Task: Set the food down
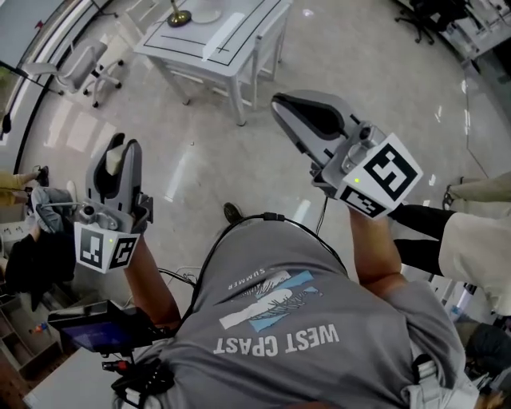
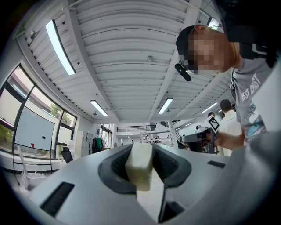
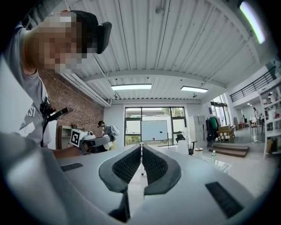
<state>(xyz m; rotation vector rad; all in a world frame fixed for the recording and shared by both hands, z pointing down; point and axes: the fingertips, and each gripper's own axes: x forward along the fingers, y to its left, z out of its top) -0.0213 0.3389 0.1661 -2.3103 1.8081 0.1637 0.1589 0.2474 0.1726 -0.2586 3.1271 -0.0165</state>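
A pale cream block of food sits clamped between the dark pads of my left gripper, which is shut on it and held up in the air. In the head view the same block shows between the jaws of the left gripper, over the floor at the left. My right gripper is raised at the upper right; its ribbed pads meet at the tips and nothing is between them. Each gripper view shows the other gripper: the right gripper and the left gripper.
A white table with a brass lamp base stands ahead across the shiny floor, and an office chair is to its left. Another person is close on the right. A cluttered desk lies at the lower left.
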